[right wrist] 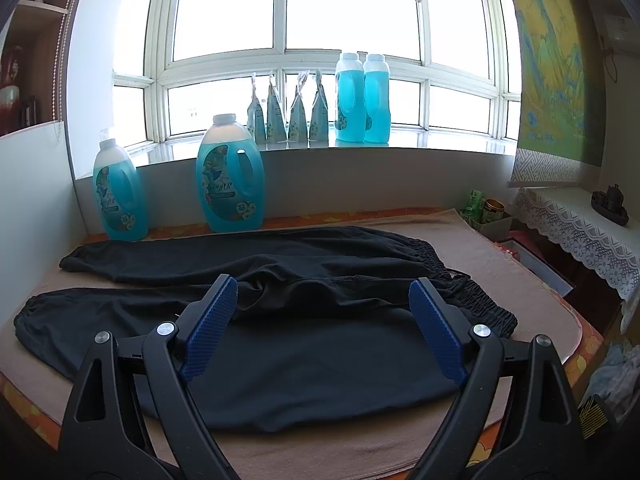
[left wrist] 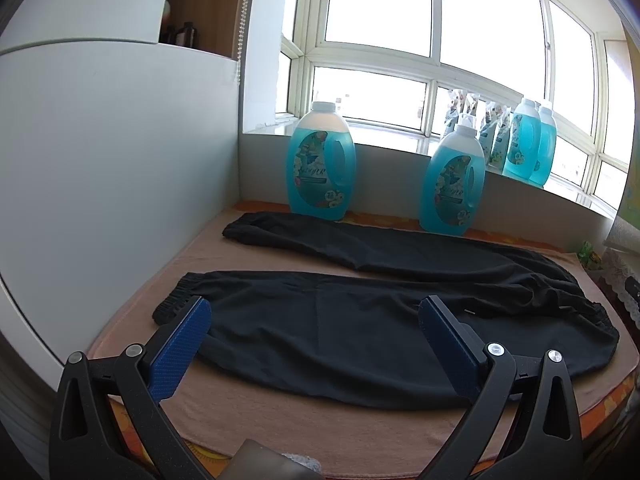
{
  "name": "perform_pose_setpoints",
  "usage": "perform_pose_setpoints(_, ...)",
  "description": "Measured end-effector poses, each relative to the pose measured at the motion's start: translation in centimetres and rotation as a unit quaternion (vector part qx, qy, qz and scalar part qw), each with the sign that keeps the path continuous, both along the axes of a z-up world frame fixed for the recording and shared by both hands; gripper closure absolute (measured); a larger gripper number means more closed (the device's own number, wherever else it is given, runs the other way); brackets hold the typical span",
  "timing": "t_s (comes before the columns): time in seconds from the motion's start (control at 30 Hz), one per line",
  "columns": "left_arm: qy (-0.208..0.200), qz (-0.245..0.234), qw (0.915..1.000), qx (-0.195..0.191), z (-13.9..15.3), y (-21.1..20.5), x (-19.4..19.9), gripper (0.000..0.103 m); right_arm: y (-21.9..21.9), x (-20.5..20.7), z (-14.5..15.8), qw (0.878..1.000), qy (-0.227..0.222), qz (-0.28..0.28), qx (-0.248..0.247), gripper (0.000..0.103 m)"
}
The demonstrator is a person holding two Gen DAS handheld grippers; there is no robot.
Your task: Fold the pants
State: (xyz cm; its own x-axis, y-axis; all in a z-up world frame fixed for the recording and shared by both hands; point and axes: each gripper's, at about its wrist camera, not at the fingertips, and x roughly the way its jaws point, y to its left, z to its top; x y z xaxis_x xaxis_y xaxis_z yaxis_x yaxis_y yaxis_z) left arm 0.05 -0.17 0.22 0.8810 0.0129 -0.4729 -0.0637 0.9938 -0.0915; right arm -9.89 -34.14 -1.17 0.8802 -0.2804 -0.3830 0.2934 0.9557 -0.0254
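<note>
Black pants (left wrist: 344,320) lie spread flat on a tan cloth-covered table (left wrist: 280,428), both legs pointing left and the elastic waistband at the right. My left gripper (left wrist: 316,312) hovers open above the near leg, close to its cuffed ankle end, with nothing between its blue pads. In the right wrist view the same pants (right wrist: 320,356) fill the middle, waistband (right wrist: 480,304) at the right. My right gripper (right wrist: 324,296) hangs open over the hip area, holding nothing.
Two blue detergent bottles (left wrist: 322,164) (left wrist: 454,184) stand at the table's far edge just behind the far leg. More bottles (right wrist: 362,100) and pouches (right wrist: 288,110) sit on the windowsill. A white wall panel (left wrist: 120,160) borders the left; a lace-covered shelf (right wrist: 576,216) stands at the right.
</note>
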Motion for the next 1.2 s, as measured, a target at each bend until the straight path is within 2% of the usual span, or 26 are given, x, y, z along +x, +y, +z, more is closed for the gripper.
perform_pose_setpoints(1.2, 0.010, -0.001, 1.0000, -0.003, -0.38, -0.07, 0.40, 0.000, 0.59, 0.26, -0.47, 1.000, 0.004, 0.002, 0.001, 0.013)
